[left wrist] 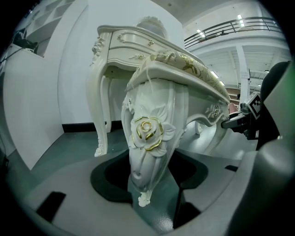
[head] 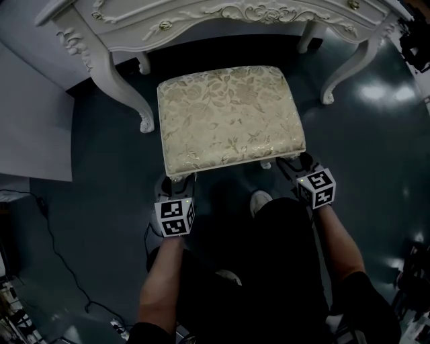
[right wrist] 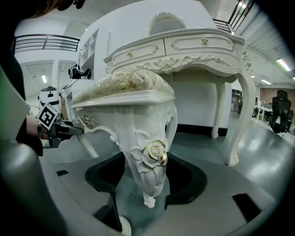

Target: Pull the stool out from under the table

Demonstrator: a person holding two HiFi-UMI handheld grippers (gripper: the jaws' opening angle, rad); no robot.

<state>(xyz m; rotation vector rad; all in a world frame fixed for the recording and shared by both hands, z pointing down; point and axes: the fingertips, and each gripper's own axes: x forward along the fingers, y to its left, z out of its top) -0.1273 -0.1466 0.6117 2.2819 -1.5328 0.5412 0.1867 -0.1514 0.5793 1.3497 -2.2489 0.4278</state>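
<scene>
The stool (head: 228, 117), with a cream floral seat and carved white legs, stands on the dark floor, its back edge under the front of the white ornate table (head: 201, 20). My left gripper (head: 176, 183) sits at its front left corner. In the left gripper view the rose-carved leg (left wrist: 150, 133) stands between the jaws of the left gripper (left wrist: 150, 179), which close round it. My right gripper (head: 295, 164) is at the front right corner, and the right gripper (right wrist: 150, 179) holds the other front leg (right wrist: 150, 152) the same way.
The table's curved legs (head: 127, 94) (head: 342, 74) flank the stool on both sides. The person's shoe (head: 260, 200) is just behind the stool's front edge. A white panel (head: 33, 127) stands at the left, and a cable (head: 60, 255) runs over the floor below it.
</scene>
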